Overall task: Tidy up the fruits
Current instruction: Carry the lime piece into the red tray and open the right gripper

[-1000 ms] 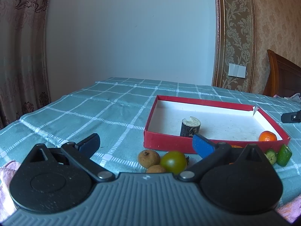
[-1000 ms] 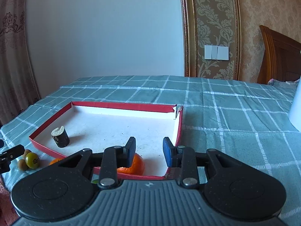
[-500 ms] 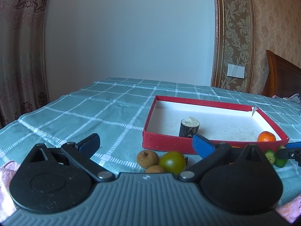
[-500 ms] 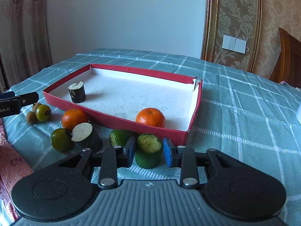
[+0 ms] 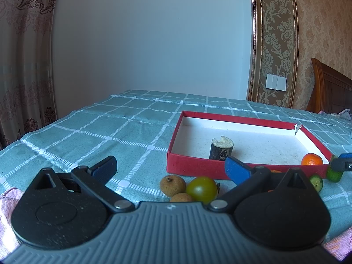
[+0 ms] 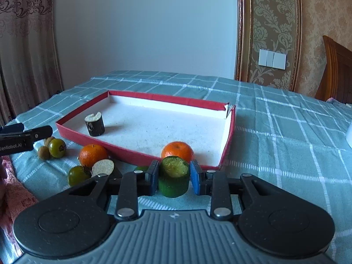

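at the left edge of the right wrist view the left claw (image 6: 24,132) stands apart, empty, above the brown fruits (image 6: 44,153). a red tray (image 6: 140,157) fills mid frame. at lower centre the right claw (image 6: 174,179) is clamped on a green chunk (image 6: 173,179).

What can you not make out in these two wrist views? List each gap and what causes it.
- Second green chunk, right wrist view: mostly behind the right gripper.
- Outside orange, left wrist view: a sliver behind the left gripper.
- White object, right wrist view: cut off by the frame edge.
- Whether the jaws press the green chunk: contact unclear.
- Lower longan: base hidden by the gripper body.
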`<state>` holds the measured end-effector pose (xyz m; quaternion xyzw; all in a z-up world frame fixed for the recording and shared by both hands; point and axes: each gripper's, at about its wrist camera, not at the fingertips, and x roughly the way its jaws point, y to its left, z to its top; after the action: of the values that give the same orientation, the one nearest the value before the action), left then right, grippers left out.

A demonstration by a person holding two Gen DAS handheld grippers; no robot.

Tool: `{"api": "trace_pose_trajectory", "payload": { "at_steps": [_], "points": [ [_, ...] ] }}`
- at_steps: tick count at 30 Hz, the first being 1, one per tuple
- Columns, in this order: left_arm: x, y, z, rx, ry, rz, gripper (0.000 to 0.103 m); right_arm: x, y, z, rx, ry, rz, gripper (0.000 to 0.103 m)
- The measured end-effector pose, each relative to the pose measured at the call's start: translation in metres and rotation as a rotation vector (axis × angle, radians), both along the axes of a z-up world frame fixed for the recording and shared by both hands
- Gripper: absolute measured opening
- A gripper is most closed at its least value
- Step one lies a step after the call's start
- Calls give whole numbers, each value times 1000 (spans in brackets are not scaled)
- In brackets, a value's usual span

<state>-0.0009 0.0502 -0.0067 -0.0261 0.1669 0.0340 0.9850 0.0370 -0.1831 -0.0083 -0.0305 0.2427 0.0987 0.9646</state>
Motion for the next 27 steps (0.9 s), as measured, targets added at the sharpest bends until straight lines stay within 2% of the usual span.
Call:
{"api": "trace_pose_trajectory", "payload": {
  "at_steps": [5, 8, 12, 19, 23, 24, 25, 27],
  "points": [
    [-1, 1, 0, 1, 1, 2, 103, 15, -4, 25, 4, -77, -40, 29],
    [0, 1, -1, -1, 4, 3, 103, 37, -14, 31, 38, -76, -72, 30],
    [1, 2, 0, -6, 6, 1, 103, 53, -25, 27, 94, -38, -124, 30],
    [2, 1, 0, 0, 11, -5, 103, 34, -44, 12, 210, -71, -176, 30],
    [3, 0, 0, 3, 18, -6, 103, 22, -52, -2, 210, -109, -266, 32],
    [3, 0, 0, 4, 19, -6, 103, 21, -54, -6, 215, -108, -284, 39],
    [3, -1, 0, 5, 20, -6, 103, 21, -57, -9, 225, -101, -297, 53],
    [4, -1, 0, 7, 25, -7, 103, 21, -60, -13, 228, -103, -324, 65]
  ]
}}
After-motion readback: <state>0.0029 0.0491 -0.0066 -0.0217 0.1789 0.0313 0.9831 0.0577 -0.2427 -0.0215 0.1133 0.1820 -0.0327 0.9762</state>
